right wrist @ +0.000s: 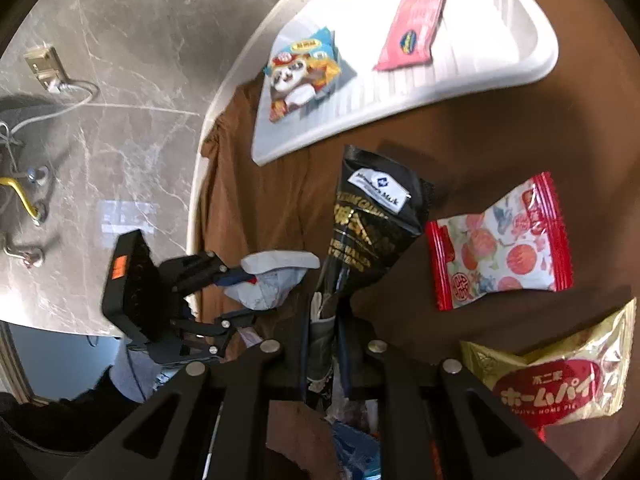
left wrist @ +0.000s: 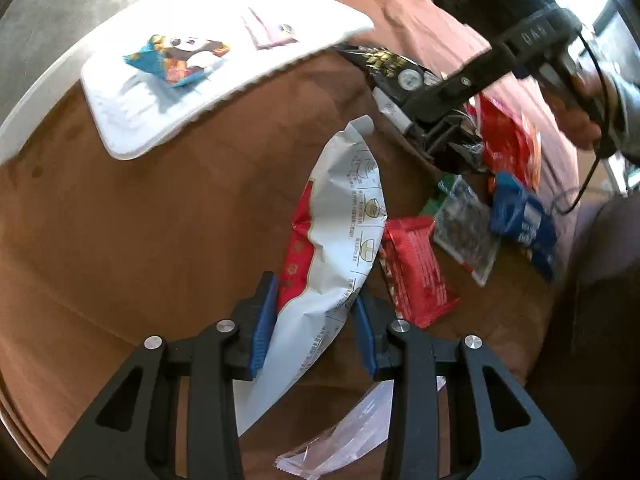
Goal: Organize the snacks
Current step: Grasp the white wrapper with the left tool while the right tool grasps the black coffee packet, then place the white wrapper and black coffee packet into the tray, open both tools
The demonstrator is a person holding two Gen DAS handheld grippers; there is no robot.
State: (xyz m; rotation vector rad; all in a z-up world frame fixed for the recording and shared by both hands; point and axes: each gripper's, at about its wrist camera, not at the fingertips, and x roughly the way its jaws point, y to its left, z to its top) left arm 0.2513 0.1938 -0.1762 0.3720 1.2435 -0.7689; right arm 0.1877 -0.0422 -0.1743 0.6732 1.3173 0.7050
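My left gripper (left wrist: 314,292) is shut on a white and red snack bag (left wrist: 344,220), its blue pads pressing both sides of the bag's lower half. My right gripper (right wrist: 324,320) is shut on the lower end of a tall black packet (right wrist: 368,232) with gold lettering. The brown cloth (left wrist: 160,220) lies below both. A white tray (left wrist: 132,128) sits at the table's far side. It holds a panda packet (left wrist: 176,58) and a pink packet (left wrist: 268,32). In the right wrist view the left gripper (right wrist: 248,292) shows at the left with the white bag (right wrist: 280,262).
Loose on the cloth lie a red packet (left wrist: 416,272), a green packet (left wrist: 464,228), a blue packet (left wrist: 524,224), a clear wrapper (left wrist: 352,432), a peach-print packet (right wrist: 500,244) and a gold packet (right wrist: 560,380). Past the round table's rim is marble floor (right wrist: 120,120).
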